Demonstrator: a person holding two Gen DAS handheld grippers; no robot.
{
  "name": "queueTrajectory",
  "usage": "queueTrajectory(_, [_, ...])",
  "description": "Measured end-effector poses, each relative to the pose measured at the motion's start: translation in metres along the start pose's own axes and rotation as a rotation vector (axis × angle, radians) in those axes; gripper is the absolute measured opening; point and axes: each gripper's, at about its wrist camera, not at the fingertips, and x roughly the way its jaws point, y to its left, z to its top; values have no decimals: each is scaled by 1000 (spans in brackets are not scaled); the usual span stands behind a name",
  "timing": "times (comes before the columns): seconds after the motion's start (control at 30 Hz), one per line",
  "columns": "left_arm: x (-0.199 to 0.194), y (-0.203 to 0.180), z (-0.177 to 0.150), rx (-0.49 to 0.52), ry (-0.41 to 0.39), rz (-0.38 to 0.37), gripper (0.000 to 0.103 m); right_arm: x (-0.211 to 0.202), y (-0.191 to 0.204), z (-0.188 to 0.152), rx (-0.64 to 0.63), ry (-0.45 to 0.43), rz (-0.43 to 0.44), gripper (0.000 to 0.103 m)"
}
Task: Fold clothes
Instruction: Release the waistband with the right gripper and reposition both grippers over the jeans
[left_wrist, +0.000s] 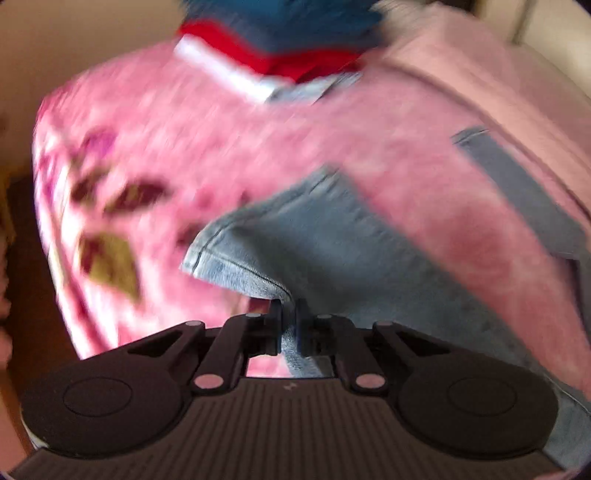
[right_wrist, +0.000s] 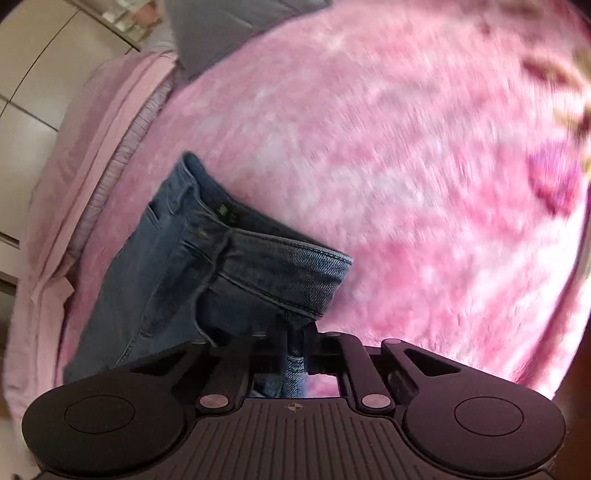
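A pair of blue jeans (left_wrist: 314, 243) lies across a fluffy pink blanket (left_wrist: 184, 147). In the left wrist view the pale hem end of a leg runs down into my left gripper (left_wrist: 290, 325), whose black jaws are shut on the denim. In the right wrist view the darker waistband end of the jeans (right_wrist: 229, 266) lies at lower left. My right gripper (right_wrist: 295, 350) is shut on a fold of denim just below the waistband edge. The picture is blurred in both views.
A red, white and blue folded cloth (left_wrist: 266, 48) sits at the far edge of the blanket. A pale pink sheet (right_wrist: 85, 155) and a grey pillow (right_wrist: 221, 26) border the blanket (right_wrist: 406, 166) on the left. Dark flower prints (left_wrist: 110, 206) mark the blanket's left side.
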Motion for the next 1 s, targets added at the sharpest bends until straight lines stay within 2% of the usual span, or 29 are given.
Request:
queueTrajectory(0.07, [-24, -17, 2, 149, -116, -18, 5, -22, 11, 1, -24, -76, 18, 3])
queueTrajectory(0.1, [-30, -22, 1, 211, -145, -9, 5, -33, 15, 0, -37, -112, 27, 3])
queueTrajectory(0.17, [-24, -19, -5, 275, -115, 11, 7, -39, 9, -4, -47, -120, -3, 3])
queueTrajectory(0.27, [4, -5, -19, 271, 31, 86, 11, -16, -10, -17, -51, -26, -97, 5])
queueTrajectory(0.33, [-3, -3, -21, 267, 2, 83, 13, -3, -17, -24, -63, 33, -164, 26])
queueTrajectory(0.37, [-10, -5, -20, 275, -21, 90, 15, -8, -15, -26, -63, 16, -172, 29])
queueTrajectory(0.43, [-21, -9, -17, 283, -54, 110, 24, -22, -5, -28, -107, -28, -213, 46])
queueTrajectory(0.53, [-23, -8, -8, 257, -20, 165, 30, -41, 14, -34, -227, -80, -315, 47])
queueTrajectory(0.6, [-16, -3, 0, 240, 10, 220, 30, -48, 21, -38, -265, -89, -379, 48])
queueTrajectory(0.7, [-19, 8, 10, 189, 20, 326, 29, -55, 25, -42, -222, -76, -321, 48])
queueTrajectory(0.73, [-24, 11, 14, 155, 14, 317, 25, -53, 30, -42, -205, -64, -291, 48])
queueTrajectory(0.77, [-29, 13, 18, 121, 10, 304, 25, -52, 34, -42, -189, -51, -261, 48])
queueTrajectory(0.83, [-31, 6, 25, 66, 34, 173, 27, -47, 45, -43, -170, -28, -203, 47])
queueTrajectory(0.9, [-21, -15, 32, 23, 68, 41, 28, -36, 68, -48, -223, -10, -148, 47])
queueTrajectory(1.0, [-1, -64, 41, -21, 83, -85, 31, -6, 104, -56, -312, 39, -86, 47])
